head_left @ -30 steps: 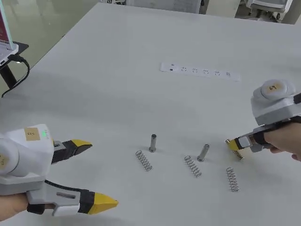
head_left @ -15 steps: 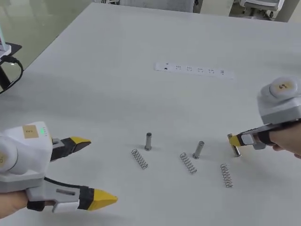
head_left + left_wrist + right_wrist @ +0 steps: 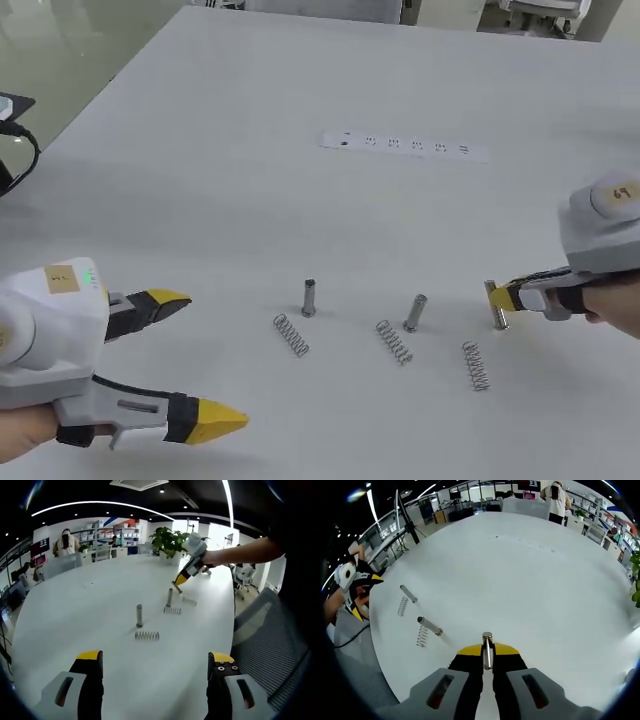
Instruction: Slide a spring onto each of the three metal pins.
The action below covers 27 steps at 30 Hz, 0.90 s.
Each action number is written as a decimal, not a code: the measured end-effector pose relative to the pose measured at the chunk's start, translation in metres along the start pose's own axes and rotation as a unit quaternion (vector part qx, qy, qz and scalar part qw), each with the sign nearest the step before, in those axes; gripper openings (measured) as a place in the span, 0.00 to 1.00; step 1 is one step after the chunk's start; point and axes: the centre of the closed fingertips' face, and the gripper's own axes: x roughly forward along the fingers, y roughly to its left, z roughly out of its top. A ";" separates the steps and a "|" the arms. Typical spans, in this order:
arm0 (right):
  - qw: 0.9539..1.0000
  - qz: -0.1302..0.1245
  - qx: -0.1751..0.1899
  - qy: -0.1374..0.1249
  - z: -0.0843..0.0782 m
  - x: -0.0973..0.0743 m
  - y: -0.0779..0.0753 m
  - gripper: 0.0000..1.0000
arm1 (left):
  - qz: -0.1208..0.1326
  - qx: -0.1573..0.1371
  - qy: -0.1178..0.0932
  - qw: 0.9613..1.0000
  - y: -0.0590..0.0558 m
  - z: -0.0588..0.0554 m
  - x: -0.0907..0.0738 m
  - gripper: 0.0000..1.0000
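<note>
r gripper [image 3: 497, 300] is working nr the table's [image 3: 250, 200] right edge. its jaws are gripping the third pin [image 3: 487, 650], w/ the pin standing upright btwn the yellow tips. can't tell if the pin's foot is touching the table. l gripper [image 3: 217, 360] is hovering nr the near left corner, jaws spread wide and holding nothing. left pin [image 3: 309, 297] and middle pin [image 3: 415, 312] are standing upright in the near half of the table, well apart from each other, roughly midway btwn the left and right edges. three springs are lying flat on the table: first spring [image 3: 291, 334] just beside the left pin on its near-edge side, second spring [image 3: 393, 341] just beside the middle pin, third spring [image 3: 475, 365] near the gripped pin, closer to the near edge. a power strip [image 3: 405, 146] is lying toward the far edge.
</note>
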 end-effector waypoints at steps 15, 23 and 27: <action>1.000 0.005 -0.010 -0.017 0.002 -0.005 0.004 0.03 | -0.001 0.003 0.001 1.000 0.000 0.000 0.000 0.82; 1.000 0.005 -0.009 -0.023 0.001 -0.008 0.001 0.03 | -0.002 0.003 0.002 1.000 0.001 0.004 0.002 0.82; 0.999 0.005 -0.014 -0.029 0.002 -0.010 0.001 0.03 | -0.004 0.005 0.002 1.000 0.000 0.006 0.005 0.82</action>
